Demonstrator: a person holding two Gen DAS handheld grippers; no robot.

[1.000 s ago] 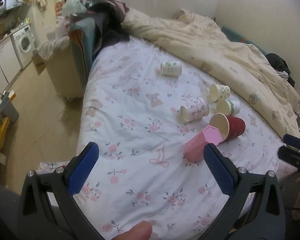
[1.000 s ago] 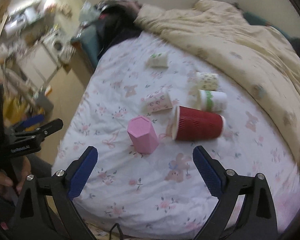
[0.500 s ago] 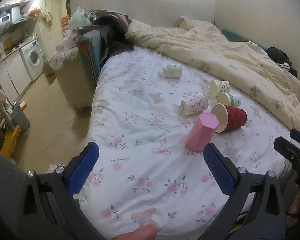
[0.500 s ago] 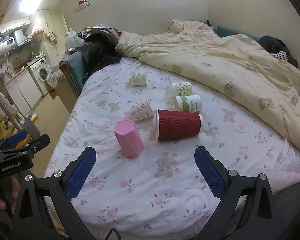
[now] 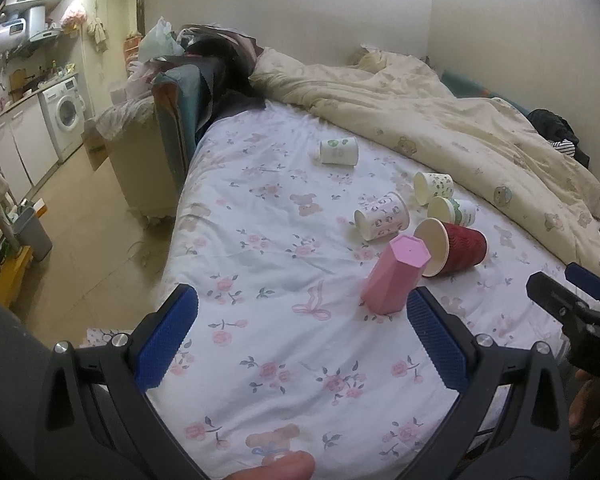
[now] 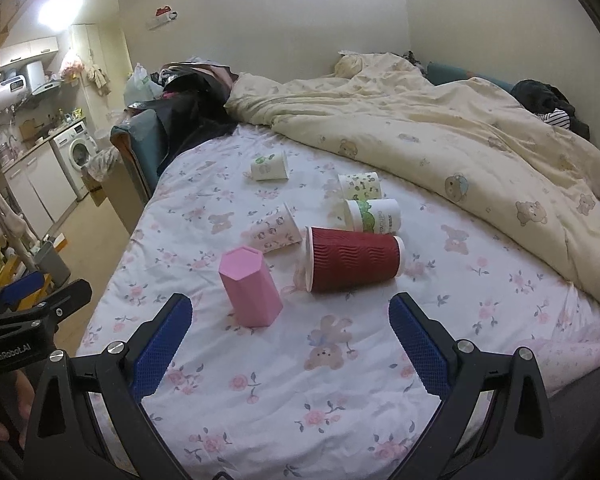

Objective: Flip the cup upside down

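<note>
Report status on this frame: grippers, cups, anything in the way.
Left gripper and right gripper open, empty, short of the cups. Pink cup standing closed end up; red cup lying on its side. Nothing blocking.

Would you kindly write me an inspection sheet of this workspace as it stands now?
Surface: bed sheet, floral, soft and wrinkled.
Job's things: pink cup stands upside down; red cup on its side, beside it.
Clutter: four paper cups lying on their sides: one, two, three, four; cream duvet bunched along the far side.
Grippers: left tool and right tool both open, empty, clear of the cups.
Cables: nothing seen.
Surroundings: washing machine at left.
</note>
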